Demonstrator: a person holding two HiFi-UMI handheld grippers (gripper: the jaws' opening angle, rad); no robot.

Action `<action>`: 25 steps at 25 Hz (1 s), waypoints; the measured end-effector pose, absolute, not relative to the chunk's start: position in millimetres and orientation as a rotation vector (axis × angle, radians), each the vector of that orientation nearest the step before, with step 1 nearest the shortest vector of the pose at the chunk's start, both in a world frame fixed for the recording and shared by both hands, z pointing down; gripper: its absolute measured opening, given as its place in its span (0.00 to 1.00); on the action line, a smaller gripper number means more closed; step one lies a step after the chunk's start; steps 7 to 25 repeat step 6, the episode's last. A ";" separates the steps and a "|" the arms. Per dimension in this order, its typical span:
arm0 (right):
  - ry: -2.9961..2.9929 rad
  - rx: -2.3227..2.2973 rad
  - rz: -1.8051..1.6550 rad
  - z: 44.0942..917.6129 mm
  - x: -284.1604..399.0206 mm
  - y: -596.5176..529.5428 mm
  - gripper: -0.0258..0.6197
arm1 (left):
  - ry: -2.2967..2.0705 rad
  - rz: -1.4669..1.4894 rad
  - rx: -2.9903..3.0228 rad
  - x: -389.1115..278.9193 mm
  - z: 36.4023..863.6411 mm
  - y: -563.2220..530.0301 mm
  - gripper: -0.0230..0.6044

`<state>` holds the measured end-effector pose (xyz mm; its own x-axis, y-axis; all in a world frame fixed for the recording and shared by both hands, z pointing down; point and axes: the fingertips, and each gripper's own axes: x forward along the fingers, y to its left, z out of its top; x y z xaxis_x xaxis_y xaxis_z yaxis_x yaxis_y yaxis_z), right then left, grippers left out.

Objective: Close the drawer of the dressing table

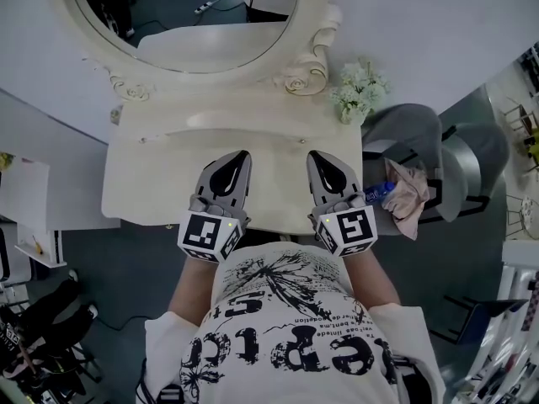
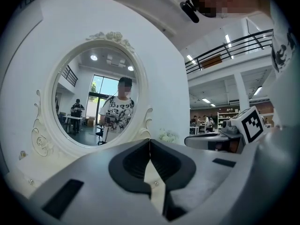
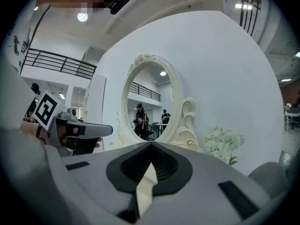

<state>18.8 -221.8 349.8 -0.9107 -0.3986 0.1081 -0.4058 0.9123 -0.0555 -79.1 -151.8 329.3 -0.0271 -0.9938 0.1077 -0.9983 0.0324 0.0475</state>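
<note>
The cream dressing table (image 1: 152,183) with its oval mirror (image 1: 189,7) stands straight in front of me. From the head view no drawer front shows; it lies hidden under the table top's front edge and behind my grippers. My left gripper (image 1: 240,158) and right gripper (image 1: 316,158) hover side by side over the front half of the table top, both pointing at the mirror. Each one is shut with nothing between its fingers, as the left gripper view (image 2: 150,142) and the right gripper view (image 3: 151,144) show. The mirror (image 2: 101,97) reflects a person holding grippers.
A bunch of white flowers (image 1: 360,91) stands at the table's back right corner. A grey chair (image 1: 421,141) at the right holds a blue-capped bottle (image 1: 379,194) and a crumpled cloth (image 1: 408,196). White shelving (image 1: 25,217) stands at the left.
</note>
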 end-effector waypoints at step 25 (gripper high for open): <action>-2.984 0.634 0.121 348.3 17.4 -221.9 0.07 | -2.170 0.065 2.094 -81.7 331.3 -148.3 0.07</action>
